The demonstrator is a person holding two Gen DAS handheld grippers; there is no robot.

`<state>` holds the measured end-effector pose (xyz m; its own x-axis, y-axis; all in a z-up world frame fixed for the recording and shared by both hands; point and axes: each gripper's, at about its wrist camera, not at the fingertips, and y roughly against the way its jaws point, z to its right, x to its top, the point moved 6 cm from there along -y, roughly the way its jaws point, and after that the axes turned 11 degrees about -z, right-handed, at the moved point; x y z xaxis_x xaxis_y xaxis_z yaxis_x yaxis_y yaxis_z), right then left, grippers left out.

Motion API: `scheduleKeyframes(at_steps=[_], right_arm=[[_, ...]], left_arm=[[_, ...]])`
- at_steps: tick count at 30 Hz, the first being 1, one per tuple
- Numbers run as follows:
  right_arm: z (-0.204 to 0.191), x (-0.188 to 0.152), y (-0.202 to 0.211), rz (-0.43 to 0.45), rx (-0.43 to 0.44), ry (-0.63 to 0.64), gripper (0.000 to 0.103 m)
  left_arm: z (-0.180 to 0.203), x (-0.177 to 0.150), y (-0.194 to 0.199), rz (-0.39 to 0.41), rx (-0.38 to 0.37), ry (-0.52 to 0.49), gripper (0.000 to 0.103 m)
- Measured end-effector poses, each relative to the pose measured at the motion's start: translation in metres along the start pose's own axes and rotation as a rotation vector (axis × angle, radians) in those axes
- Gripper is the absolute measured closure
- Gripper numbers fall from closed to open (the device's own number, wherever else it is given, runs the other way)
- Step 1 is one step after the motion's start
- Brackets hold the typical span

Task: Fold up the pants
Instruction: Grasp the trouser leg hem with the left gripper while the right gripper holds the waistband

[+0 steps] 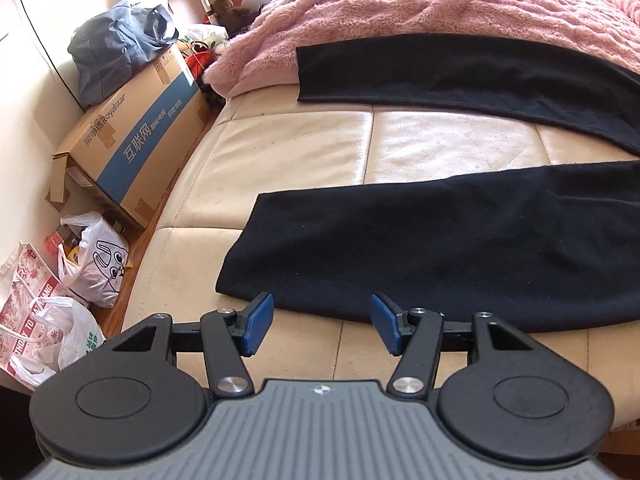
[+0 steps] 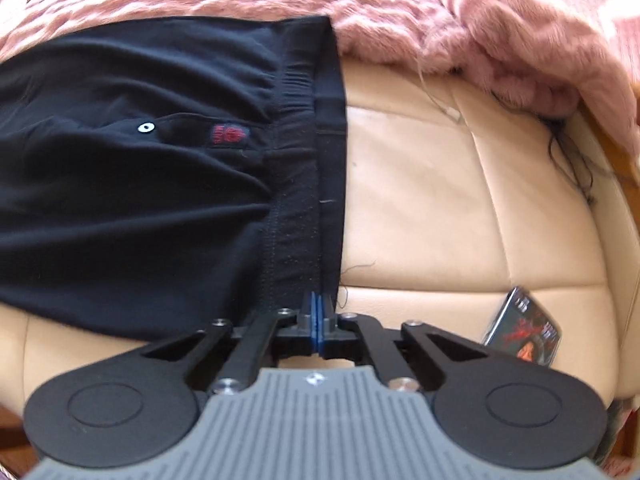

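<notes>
Black pants lie flat on a cream leather cushion [image 1: 300, 152]. The left wrist view shows both legs spread apart, the near leg [image 1: 440, 248] and the far leg [image 1: 460, 76]. My left gripper [image 1: 322, 322] is open just above the near leg's lower edge, close to the hem, and its blue pads [image 1: 258, 326] hold nothing. The right wrist view shows the pants' top [image 2: 140, 200], with a white button and a red label. There my right gripper [image 2: 316, 312] is shut, its pads pressed together at the near corner of the elastic waistband [image 2: 300, 160], pinching its edge.
A fluffy pink blanket [image 1: 440, 0] is bunched behind the pants [image 2: 500, 32]. Left of the cushion stand a cardboard box [image 1: 132, 140] with a blue bag [image 1: 116, 52] on it, and plastic bags [image 1: 96, 260] on the floor. A small printed packet [image 2: 524, 332] lies near my right gripper.
</notes>
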<state>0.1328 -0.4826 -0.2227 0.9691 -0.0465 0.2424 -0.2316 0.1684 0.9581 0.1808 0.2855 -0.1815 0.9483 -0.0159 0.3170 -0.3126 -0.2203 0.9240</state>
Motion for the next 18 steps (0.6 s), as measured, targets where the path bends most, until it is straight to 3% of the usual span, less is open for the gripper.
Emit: scheduleKeyframes(at_steps=[2, 6, 10, 13, 18], right_arm=[[0.001, 0.000, 0.001, 0.004, -0.074, 0.039, 0.103], [-0.024, -0.002, 0.020, 0.072, 0.007, 0.141, 0.102], [-0.062, -0.012, 0.023, 0.050, -0.007, 0.368, 0.100], [-0.073, -0.016, 0.015, 0.010, -0.029, 0.463, 0.085], [-0.079, -0.023, 0.008, -0.016, -0.103, 0.596, 0.084]], left_arm=[[0.004, -0.001, -0.001, 0.000, -0.001, -0.018, 0.037], [0.013, -0.003, 0.003, 0.019, 0.025, -0.122, 0.037], [0.019, -0.012, 0.012, 0.043, 0.076, -0.325, 0.037], [0.025, -0.021, 0.011, 0.054, 0.152, -0.496, 0.037], [0.042, -0.035, -0.015, 0.041, 0.317, -0.780, 0.037]])
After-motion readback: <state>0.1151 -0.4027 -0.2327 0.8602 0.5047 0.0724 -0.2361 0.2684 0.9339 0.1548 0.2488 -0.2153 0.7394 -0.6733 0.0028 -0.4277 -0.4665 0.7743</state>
